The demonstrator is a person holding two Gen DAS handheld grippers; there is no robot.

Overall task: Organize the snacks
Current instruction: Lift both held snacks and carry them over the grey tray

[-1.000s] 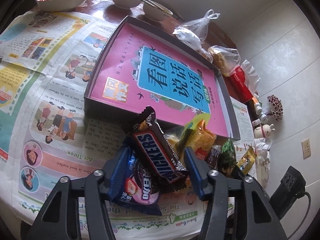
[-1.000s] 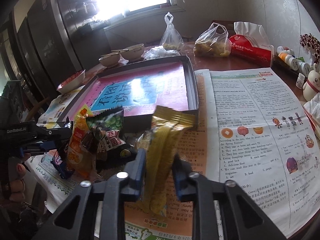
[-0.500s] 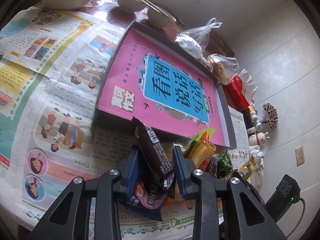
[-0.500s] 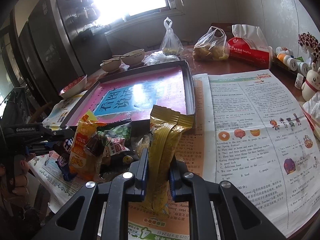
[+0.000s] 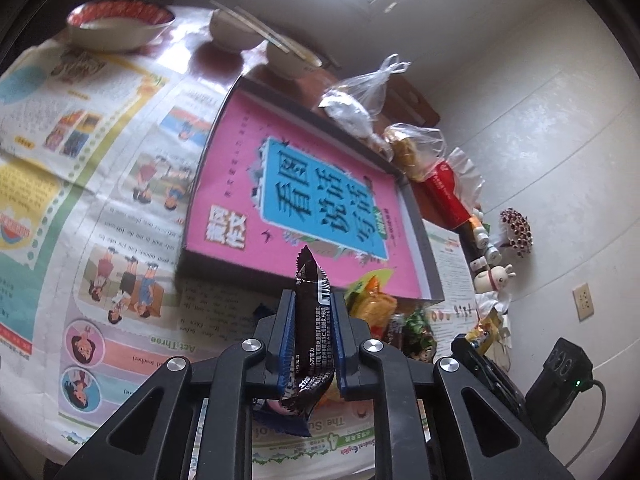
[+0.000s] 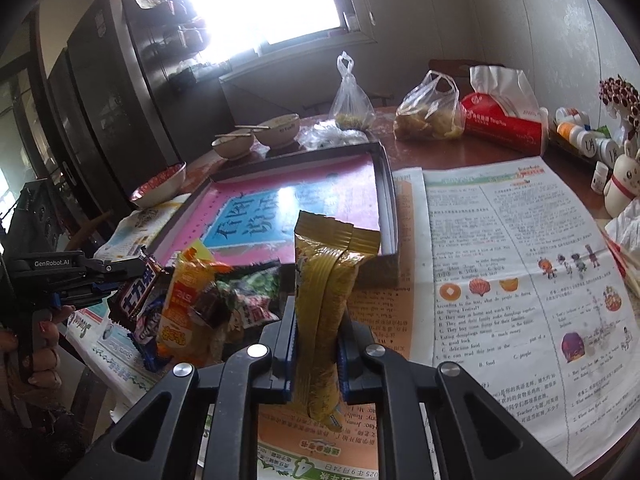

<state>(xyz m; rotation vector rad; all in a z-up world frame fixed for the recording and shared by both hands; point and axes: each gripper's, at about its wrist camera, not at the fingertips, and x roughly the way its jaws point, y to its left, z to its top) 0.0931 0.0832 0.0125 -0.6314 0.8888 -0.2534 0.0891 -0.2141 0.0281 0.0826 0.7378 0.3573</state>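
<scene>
left tongs: clenched on chocolate bar, held upright over the pile near the table's front edge.
right tongs: clenched on yellow packet, standing on end, lifted clear of the newspaper.
snack pile: heaped against the tray's near wall, by the front edge.
tray: pink-lined, toward the table's middle, bare of snacks.
risk: slick wrappers gripped low, likely to slide out mid-carry.
risk: both tongs close together, could collide heading for the tray.
risk: near wall may snag a low-hanging wrapper end.
</scene>
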